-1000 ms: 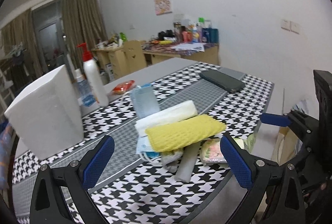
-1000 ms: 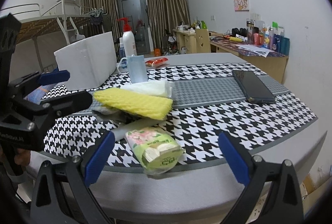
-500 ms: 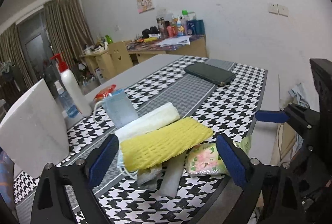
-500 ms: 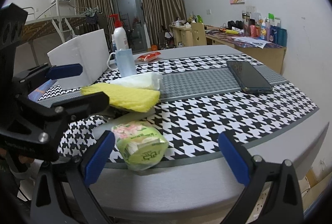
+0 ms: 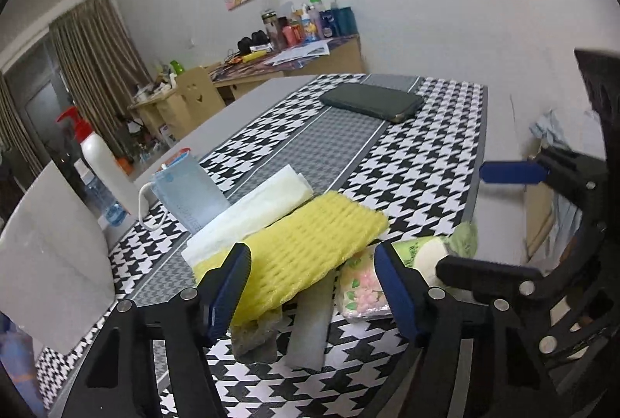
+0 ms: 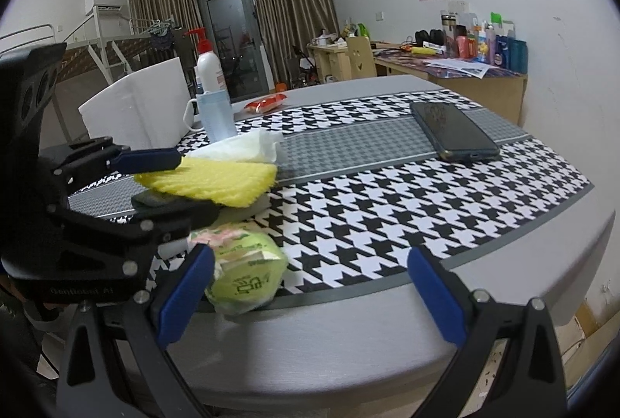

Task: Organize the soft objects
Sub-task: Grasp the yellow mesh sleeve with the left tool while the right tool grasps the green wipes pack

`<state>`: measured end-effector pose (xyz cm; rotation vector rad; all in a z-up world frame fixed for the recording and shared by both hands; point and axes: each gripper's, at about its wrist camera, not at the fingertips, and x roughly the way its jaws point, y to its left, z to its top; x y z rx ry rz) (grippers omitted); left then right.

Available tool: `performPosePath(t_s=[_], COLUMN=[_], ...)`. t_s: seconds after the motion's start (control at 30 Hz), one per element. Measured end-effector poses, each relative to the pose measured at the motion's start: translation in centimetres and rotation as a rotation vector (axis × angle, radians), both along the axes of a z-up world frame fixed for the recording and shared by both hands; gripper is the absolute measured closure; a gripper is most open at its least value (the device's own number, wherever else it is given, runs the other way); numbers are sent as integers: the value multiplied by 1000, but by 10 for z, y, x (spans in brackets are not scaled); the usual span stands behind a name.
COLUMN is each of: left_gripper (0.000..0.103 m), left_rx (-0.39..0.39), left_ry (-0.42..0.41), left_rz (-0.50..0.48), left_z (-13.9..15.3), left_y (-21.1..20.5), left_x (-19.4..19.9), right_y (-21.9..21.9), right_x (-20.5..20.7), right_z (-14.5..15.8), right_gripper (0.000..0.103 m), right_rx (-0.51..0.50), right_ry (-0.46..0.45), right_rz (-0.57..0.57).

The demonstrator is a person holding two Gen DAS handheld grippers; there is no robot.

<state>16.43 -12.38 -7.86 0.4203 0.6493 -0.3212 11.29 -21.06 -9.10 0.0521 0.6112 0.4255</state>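
Observation:
A yellow foam net sleeve (image 5: 302, 255) lies on top of a pile on the houndstooth cloth, over a white folded wipe (image 5: 255, 212), a grey strip (image 5: 312, 321) and a grey rag (image 5: 255, 338). My left gripper (image 5: 314, 290) is open, its blue pads on either side of the sleeve's near end. A green tissue pack (image 6: 244, 274) lies at the table's front edge. My right gripper (image 6: 310, 297) is open, its left finger beside the pack. The sleeve (image 6: 217, 179) and left gripper (image 6: 162, 181) show in the right wrist view.
A blue face mask (image 5: 186, 193) leans behind the pile. A white foam box (image 5: 46, 263), a pump bottle (image 5: 100, 162) and a water bottle stand at the left. A dark phone (image 5: 372, 102) lies at the far right. A red packet (image 6: 267, 103) lies further back.
My left gripper has moved forward and narrowed its opening around the yellow sleeve. My right gripper has moved closer to the green tissue pack. The objects have not moved.

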Motion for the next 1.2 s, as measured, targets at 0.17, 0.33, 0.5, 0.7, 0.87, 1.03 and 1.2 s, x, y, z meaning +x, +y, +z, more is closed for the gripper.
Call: performPosePath(t_s=[0.17,0.33,0.5,0.7,0.87,1.03,1.2], left_gripper=[54,67,86,91,91,91,91], left_rx=[13,-36,-56,-141,-221,-298,-327], left_ry=[35,44,55,5,-1,-9,-3], left_rz=[27,44,54,72,88,101,114], left_z=[-7,-3,0,15,25,33,32], left_y=[5,12,14,26,38,50,56], left_x=[7,9,9,-1,-9,-20,-31], right_y=[4,10,12,18,27,35,41], right_x=[0,0,2,1,1,4,3], right_z=[-1,-3,-3,-2,-1,-6,-9], right_gripper=[2,2,2,2,2,2,3], right_rx=[-8,-19,-19,-27,-45,-71,-102], right_ry=[2,2,8,-4,-12,-18,-31], right_rz=[20,39,43,64,86,97,127])
